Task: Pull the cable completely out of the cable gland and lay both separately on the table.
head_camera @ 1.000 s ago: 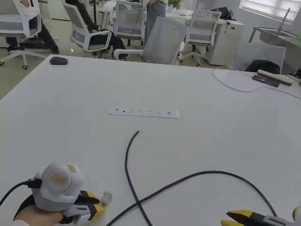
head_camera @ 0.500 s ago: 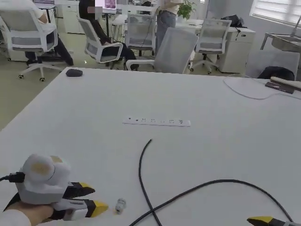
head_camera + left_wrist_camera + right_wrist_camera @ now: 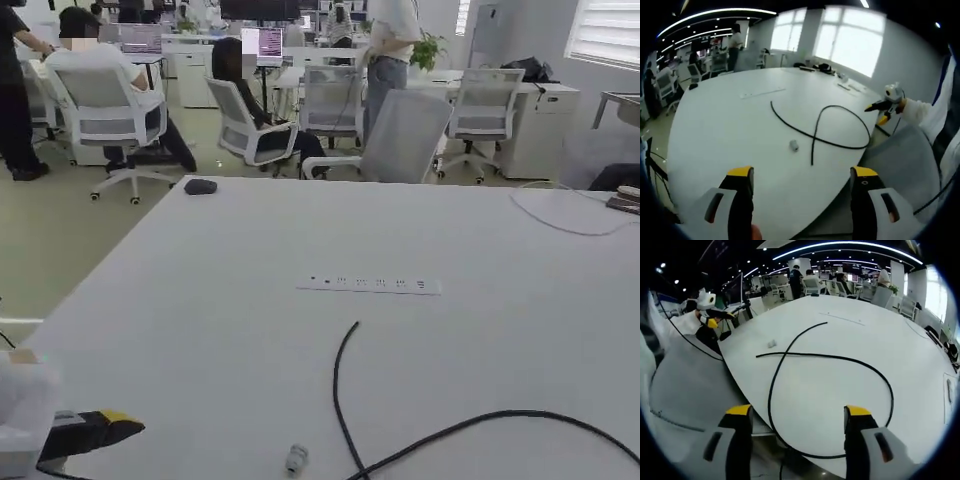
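The black cable (image 3: 335, 385) lies loose on the white table (image 3: 200, 300), crossing over itself in a wide loop (image 3: 785, 124) (image 3: 815, 355). The small grey cable gland (image 3: 295, 459) (image 3: 794, 145) (image 3: 771, 344) lies on the table by itself, a short way left of the cable and not touching it. My left gripper (image 3: 110, 428) (image 3: 802, 175) is open and holds nothing, back at the table's near left edge and well short of the gland. My right gripper (image 3: 798, 411) (image 3: 882, 105) is open with nothing in it, held off the table's edge beyond the loop.
A white power strip (image 3: 370, 285) lies mid-table and a dark mouse (image 3: 200, 186) at the far left edge. A thin white cable (image 3: 560, 225) runs along the far right. Office chairs and people stand beyond the table.
My left gripper has drawn back to the left, away from the gland, which stays on the table. The head camera has tilted up, shifting the whole picture.
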Tool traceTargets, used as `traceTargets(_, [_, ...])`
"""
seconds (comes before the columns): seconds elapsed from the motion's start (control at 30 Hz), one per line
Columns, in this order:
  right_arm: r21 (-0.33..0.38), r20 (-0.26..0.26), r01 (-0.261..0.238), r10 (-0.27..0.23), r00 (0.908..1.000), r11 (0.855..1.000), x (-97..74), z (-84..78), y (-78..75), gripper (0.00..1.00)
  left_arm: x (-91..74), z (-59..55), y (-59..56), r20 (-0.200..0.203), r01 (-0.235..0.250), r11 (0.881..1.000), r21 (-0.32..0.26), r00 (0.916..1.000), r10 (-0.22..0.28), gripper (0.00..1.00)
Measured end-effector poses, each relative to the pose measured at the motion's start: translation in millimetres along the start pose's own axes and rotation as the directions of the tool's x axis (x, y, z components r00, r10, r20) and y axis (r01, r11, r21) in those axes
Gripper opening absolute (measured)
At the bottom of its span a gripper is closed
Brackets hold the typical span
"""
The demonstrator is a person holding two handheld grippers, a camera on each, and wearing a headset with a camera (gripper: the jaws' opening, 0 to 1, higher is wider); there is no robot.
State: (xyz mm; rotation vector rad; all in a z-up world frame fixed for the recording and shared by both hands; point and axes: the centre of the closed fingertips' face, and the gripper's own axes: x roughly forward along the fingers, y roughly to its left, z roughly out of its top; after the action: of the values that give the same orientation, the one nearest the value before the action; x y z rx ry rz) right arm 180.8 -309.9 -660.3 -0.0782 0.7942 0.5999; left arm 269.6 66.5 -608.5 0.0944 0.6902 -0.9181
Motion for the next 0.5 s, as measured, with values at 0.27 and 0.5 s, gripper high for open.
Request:
traceTargets(0.27, [0.084, 0.014, 0.023, -0.024, 0.9996, 0.996, -16.3, -13.5, -1.1, 0.77, -28.9, -5.0, 6.5, 0.052, -0.068, 0.997, -0.045, 0.9961, 0.07, 0.8])
traceTargets(0.5, [0.08, -0.02, 0.021, -0.019, 0.9996, 0.997, -13.7, -18.9, 8.3, 0.76, -26.2, -7.3, 7.9, 0.05, -0.074, 0.996, -0.043, 0.9959, 0.076, 0.79])
